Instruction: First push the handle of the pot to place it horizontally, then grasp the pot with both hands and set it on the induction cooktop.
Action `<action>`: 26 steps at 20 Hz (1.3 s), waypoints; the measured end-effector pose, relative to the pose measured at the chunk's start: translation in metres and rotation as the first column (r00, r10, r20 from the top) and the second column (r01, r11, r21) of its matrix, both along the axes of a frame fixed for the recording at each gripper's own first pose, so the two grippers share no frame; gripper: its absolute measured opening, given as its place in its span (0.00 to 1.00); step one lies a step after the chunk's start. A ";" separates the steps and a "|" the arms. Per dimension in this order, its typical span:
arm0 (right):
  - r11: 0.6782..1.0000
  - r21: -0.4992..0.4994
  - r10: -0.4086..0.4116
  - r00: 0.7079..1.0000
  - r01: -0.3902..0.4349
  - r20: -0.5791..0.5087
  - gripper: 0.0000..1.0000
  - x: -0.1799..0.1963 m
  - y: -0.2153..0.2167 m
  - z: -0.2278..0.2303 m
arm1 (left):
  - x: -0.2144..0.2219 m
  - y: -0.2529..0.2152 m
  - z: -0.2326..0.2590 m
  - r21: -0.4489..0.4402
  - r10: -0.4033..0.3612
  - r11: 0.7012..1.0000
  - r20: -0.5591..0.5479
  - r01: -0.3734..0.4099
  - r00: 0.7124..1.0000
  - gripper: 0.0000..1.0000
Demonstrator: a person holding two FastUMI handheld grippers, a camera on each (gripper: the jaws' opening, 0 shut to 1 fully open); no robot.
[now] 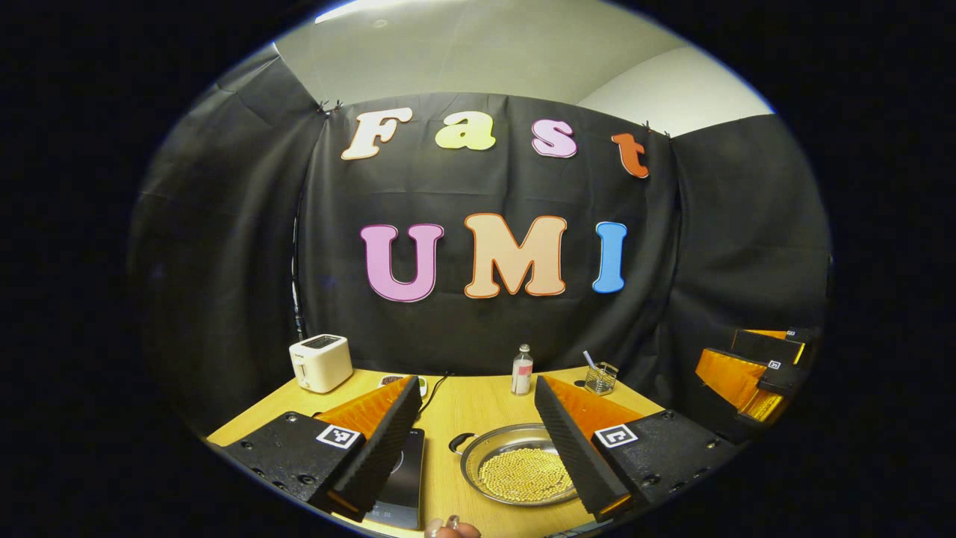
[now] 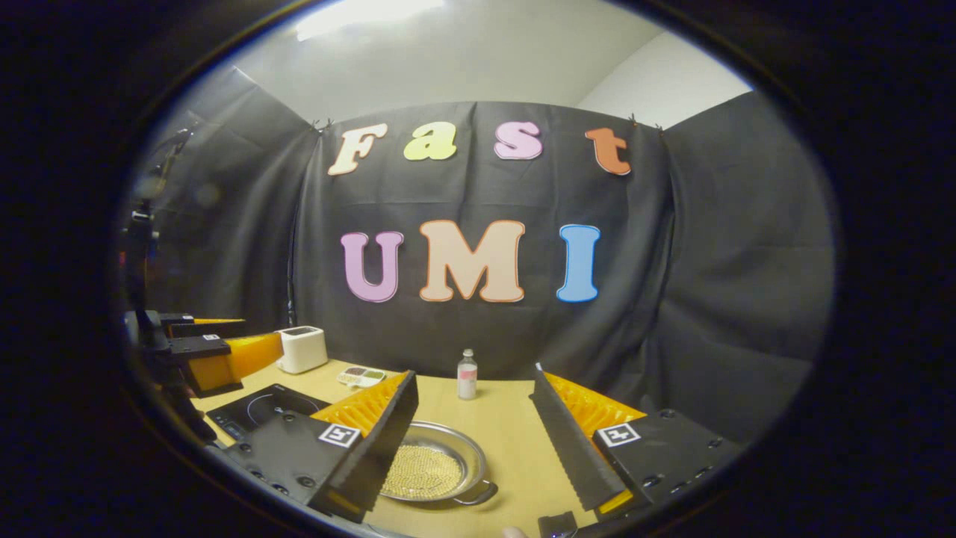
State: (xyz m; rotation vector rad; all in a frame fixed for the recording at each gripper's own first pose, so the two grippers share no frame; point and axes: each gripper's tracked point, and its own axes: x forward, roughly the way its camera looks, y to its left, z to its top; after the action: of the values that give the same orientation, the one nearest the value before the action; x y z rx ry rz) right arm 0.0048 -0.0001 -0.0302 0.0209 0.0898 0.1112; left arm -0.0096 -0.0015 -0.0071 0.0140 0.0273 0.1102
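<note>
A shallow steel pot (image 1: 478, 452) (image 2: 470, 456) filled with small yellow beads sits on the wooden table. One dark loop handle (image 1: 462, 442) faces the cooktop side, and another handle (image 2: 482, 493) sticks out at the near right. The black induction cooktop (image 1: 403, 478) (image 2: 261, 407) lies to the pot's left. My left gripper (image 1: 476, 379) hangs open above the table, its right finger overlapping the pot's right side in the left gripper view. My right gripper (image 2: 473, 372) is open too, its left finger covering the pot's left edge in the right gripper view. Both are empty.
A cream toaster (image 1: 321, 362) (image 2: 301, 349) stands at the back left, with a small dish (image 2: 361, 376) beside it. A small bottle (image 1: 522, 370) (image 2: 467, 375) and a glass with a straw (image 1: 600, 377) stand at the back. A cable (image 1: 435, 388) runs from the cooktop.
</note>
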 end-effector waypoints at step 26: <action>1.000 0.001 0.004 0.929 -0.004 -0.370 0.17 0.004 -0.001 -0.129 | 0.023 0.010 -0.029 -0.007 0.014 1.000 -0.071 -0.015 0.997 0.97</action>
State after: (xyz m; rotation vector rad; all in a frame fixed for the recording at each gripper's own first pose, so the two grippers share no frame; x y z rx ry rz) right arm 0.0085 -0.0011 -0.1589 0.0424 0.4684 0.1104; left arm 0.0138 0.0089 -0.0356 0.0097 0.0984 0.1242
